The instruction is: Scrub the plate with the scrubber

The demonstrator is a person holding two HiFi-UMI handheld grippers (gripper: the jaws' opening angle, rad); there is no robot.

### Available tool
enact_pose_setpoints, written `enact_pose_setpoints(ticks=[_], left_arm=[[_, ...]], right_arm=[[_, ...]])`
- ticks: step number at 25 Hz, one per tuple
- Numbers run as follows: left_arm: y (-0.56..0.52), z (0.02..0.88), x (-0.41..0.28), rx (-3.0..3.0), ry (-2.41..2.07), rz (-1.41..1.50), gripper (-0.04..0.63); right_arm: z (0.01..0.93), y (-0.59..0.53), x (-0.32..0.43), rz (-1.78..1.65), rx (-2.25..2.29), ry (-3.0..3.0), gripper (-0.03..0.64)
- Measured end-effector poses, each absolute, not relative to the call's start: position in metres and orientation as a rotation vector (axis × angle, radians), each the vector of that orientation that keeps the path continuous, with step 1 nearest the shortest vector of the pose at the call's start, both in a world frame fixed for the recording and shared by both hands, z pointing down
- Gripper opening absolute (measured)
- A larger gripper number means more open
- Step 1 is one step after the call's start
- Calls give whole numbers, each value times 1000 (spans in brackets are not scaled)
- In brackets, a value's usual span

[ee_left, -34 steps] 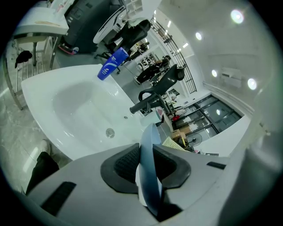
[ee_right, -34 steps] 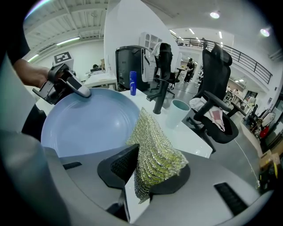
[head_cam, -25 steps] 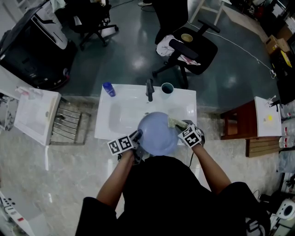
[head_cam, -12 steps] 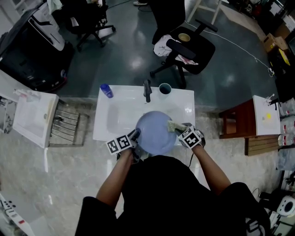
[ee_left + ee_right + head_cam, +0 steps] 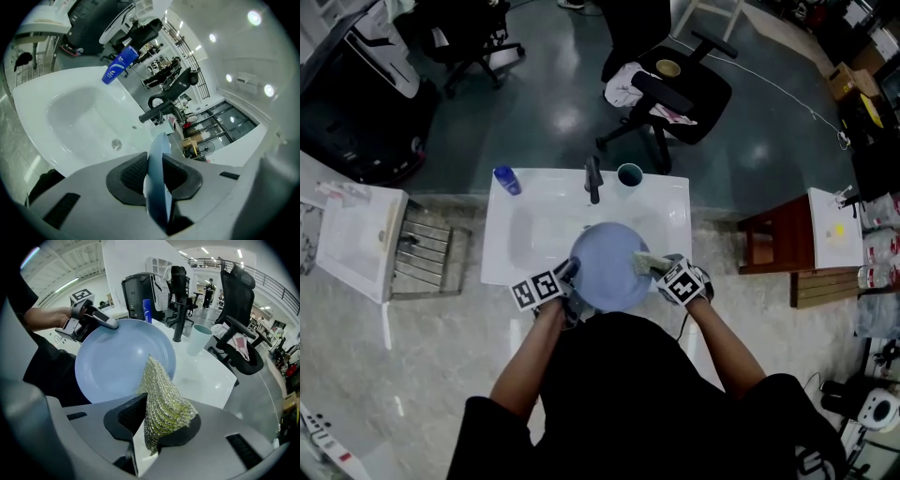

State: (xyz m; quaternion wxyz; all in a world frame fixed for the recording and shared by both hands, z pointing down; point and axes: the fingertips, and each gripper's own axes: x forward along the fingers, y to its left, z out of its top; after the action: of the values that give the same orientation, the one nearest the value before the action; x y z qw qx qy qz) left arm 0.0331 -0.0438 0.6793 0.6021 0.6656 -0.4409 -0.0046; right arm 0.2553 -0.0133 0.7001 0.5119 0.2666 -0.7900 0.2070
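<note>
Right gripper (image 5: pixel 157 425) was clamped on a yellow-green mesh scrubber (image 5: pixel 164 394), while the left gripper (image 5: pixel 154 177) pinched the rim of a pale blue plate (image 5: pixel 117 359), held tilted over the near edge of the white sink (image 5: pixel 511 234). The scrubber's tip lay at the plate's right side. Round, shallow and glossy, the plate showed no obvious dirt. It was probably stiff, breakable and slippery when wet, so a firm rim pinch seemed the right hold; the scrubber looked soft and springy
</note>
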Motion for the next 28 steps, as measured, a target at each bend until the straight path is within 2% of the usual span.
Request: enact_pose_setpoints(ticks=[9, 28], left_arm=[[-67, 689, 22, 1533, -953, 0, 71], [-84, 694, -39, 1515, -922, 73, 72]], right_arm=[[698, -2, 238, 581, 677, -1840, 72], [686, 41, 138, 775, 706, -1859, 66]])
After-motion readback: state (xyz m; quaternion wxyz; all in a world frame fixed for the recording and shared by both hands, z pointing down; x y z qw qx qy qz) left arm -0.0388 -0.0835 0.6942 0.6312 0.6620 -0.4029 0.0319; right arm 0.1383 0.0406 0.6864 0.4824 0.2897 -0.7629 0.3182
